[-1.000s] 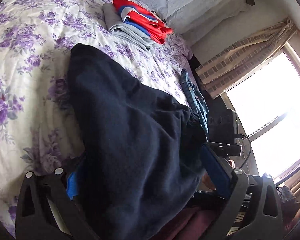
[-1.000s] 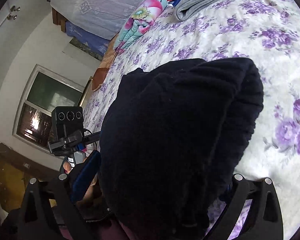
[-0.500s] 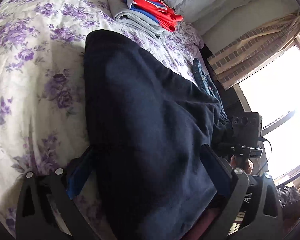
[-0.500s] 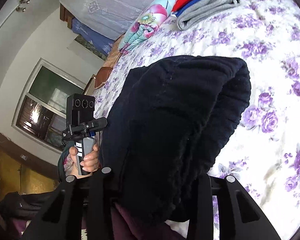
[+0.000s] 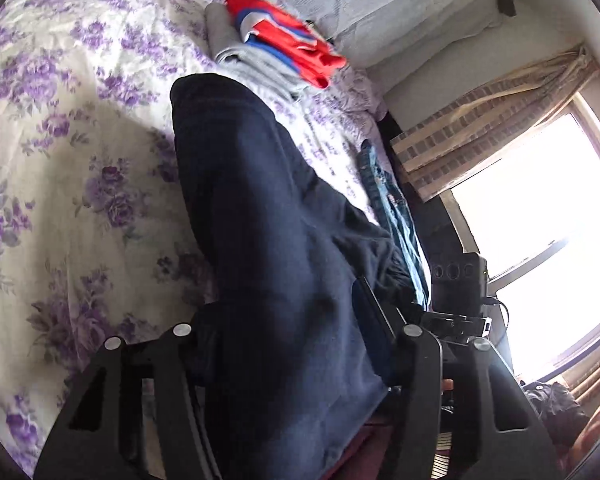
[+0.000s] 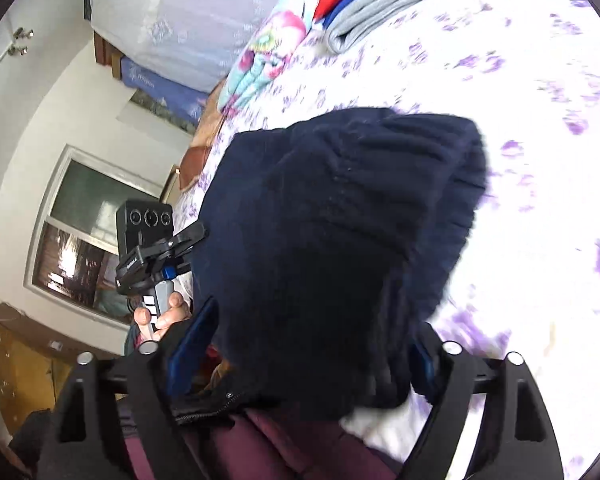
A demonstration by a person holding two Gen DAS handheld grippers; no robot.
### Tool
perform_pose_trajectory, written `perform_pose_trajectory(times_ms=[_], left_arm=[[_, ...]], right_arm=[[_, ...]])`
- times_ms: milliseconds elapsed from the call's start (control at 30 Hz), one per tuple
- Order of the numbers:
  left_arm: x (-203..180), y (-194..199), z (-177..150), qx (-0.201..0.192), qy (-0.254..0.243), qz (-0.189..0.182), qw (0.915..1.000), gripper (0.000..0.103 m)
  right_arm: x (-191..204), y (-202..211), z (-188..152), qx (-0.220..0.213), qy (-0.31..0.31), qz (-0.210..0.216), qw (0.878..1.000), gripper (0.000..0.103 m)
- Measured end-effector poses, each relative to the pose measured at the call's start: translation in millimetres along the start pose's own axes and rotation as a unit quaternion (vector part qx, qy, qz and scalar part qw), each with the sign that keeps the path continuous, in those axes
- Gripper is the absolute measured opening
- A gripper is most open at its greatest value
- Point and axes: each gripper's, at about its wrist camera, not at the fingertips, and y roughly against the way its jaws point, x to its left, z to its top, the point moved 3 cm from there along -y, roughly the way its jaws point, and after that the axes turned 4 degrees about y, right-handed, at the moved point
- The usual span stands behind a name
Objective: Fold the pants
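On the bed (image 5: 72, 168), which carries a white cover printed with purple flowers, dark navy pants (image 5: 260, 216) lie in a long band running from the near edge toward the far side. Their far end rests flat on the cover; their near end rises into both grippers.

Left gripper (image 5: 288, 320): jaws closing, about half open. The pants fill the gap between the fingers (image 5: 380, 320). Whether the pads press on the cloth cannot be told, since the fabric hides the contact faces.

Right gripper (image 6: 312, 340): jaws opening, near full width. The bunched, ribbed end of the pants (image 6: 340, 240) sits between the blue-padded fingers (image 6: 192, 344). The cloth lies against the right-side pad and stands apart from the left-side one, so no clamping grip is evident.

A hand (image 6: 160, 312) holding the handle of the left gripper shows in the right wrist view, just beside the pants. Maroon cloth (image 6: 284, 444) shows below the pants at the near edge of that view.

Well beyond the pants, near the far side of the bed, a folded stack (image 5: 268, 48) sits with a red-and-blue garment on top of a grey one. A floral pillow (image 6: 264, 52) lies beside this stack. Blue jeans (image 5: 396, 216) lie along the bed edge nearest the window (image 5: 540, 216), whose striped curtain (image 5: 480, 116) is drawn aside.
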Motion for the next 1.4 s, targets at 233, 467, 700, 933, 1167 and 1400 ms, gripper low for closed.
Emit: perform_pose_trajectory(times_ms=[233,467,700,933,1167,1400], left_arm=[[5,-30,5,0.017,0.001,0.055,0.9984,0.096],[27,-21,11,-0.003,0.033,0.022,0.9992,0.041],[-19,16,-1,-0.048,-0.006,-0.003,0.9988,0.034],[-58,10,15,-0.049,-0.028,0.0,0.9984,0.034],[-114,-22,113,-0.064,-0.086,-0.015,0.9941,0.036],[-153,-53,277,-0.134,-0.115,-0.018,0.984,0.045]], right_arm=[[-14,-20,-5,-0.002,-0.038,0.026,0.999,0.091],[8,-59,13,0.003,0.001,0.019,1.0,0.057],[35,-35,6,-0.021,0.043,0.027,0.998,0.042],[32,-1,27,-0.051,0.051,0.029,0.997,0.042],[60,54,145,-0.118,0.126,-0.037,0.984,0.042],[65,68,328,-0.18,0.192,-0.15,0.953,0.042]])
